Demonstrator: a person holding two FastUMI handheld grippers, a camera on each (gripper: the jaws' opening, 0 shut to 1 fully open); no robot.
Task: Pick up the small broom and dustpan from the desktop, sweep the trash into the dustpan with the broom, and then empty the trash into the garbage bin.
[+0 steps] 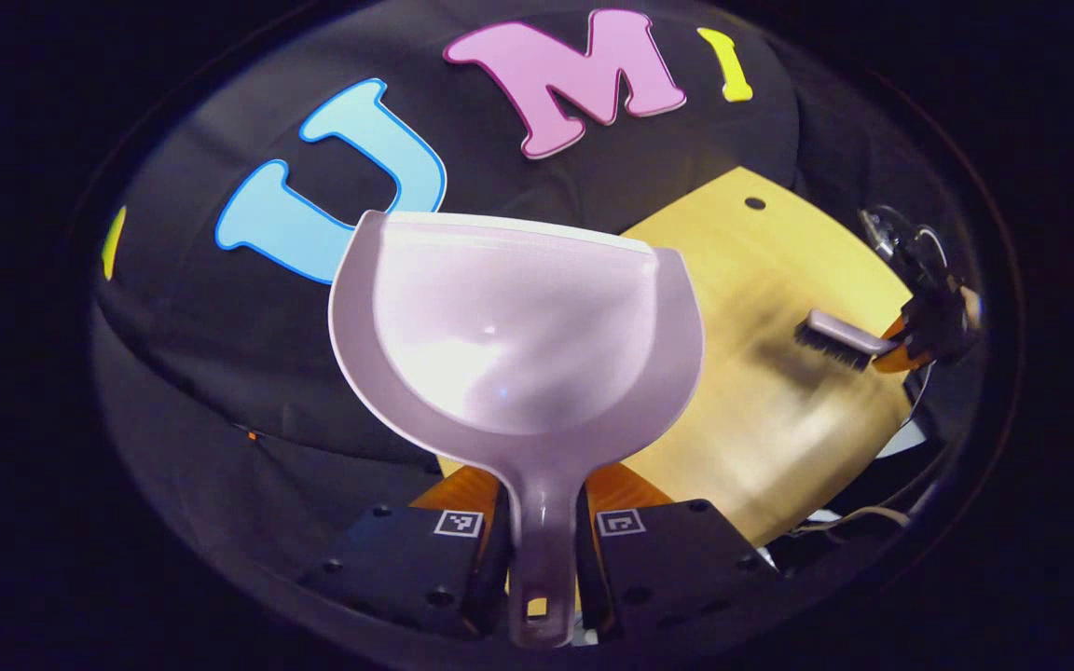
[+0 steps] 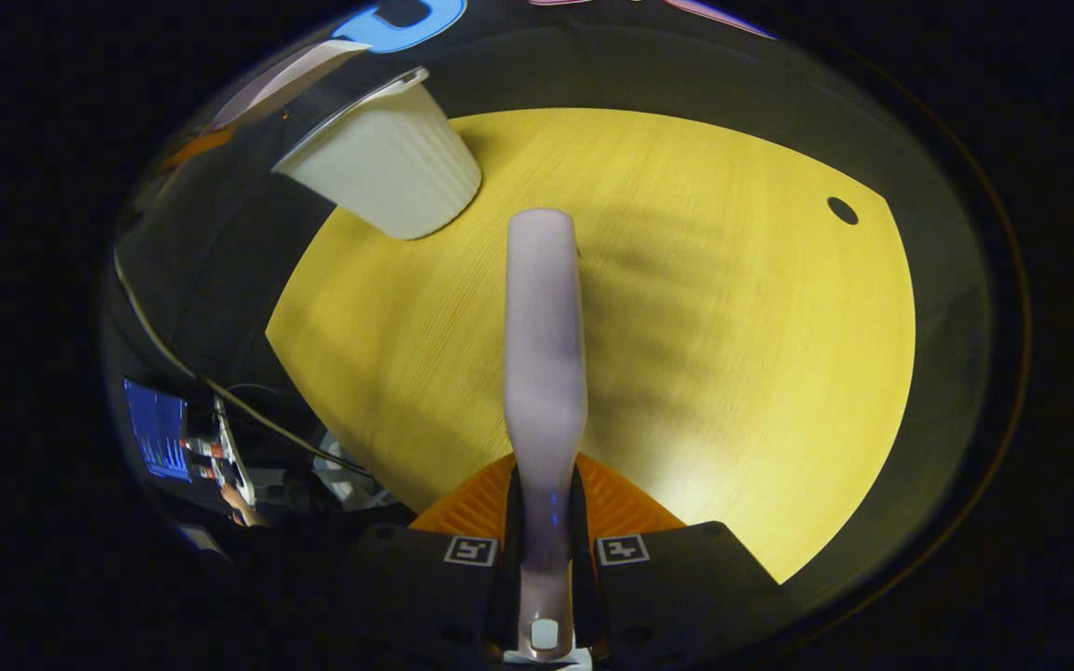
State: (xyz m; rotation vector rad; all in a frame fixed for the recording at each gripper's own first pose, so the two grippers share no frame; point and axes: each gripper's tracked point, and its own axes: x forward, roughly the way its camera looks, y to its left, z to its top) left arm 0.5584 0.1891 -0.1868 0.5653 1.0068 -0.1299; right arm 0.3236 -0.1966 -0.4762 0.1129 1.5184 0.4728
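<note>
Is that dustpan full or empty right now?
Empty. The dustpan, held up by the left hand-held gripper, shows a bare scoop.

- The left gripper (image 1: pixel 542 536) is raised off the desk, its two fingers closed against the handle of the dustpan (image 1: pixel 514 335), which sticks straight out ahead of it.
- The right gripper (image 2: pixel 544 545) is clamped on the handle of the broom (image 2: pixel 544 354), one finger on each side (the broom's back faces the camera).
- From the left gripper view the right gripper (image 1: pixel 929 331) sits well off to the side, carrying the broom (image 1: pixel 840 337) low over the desk.
</note>
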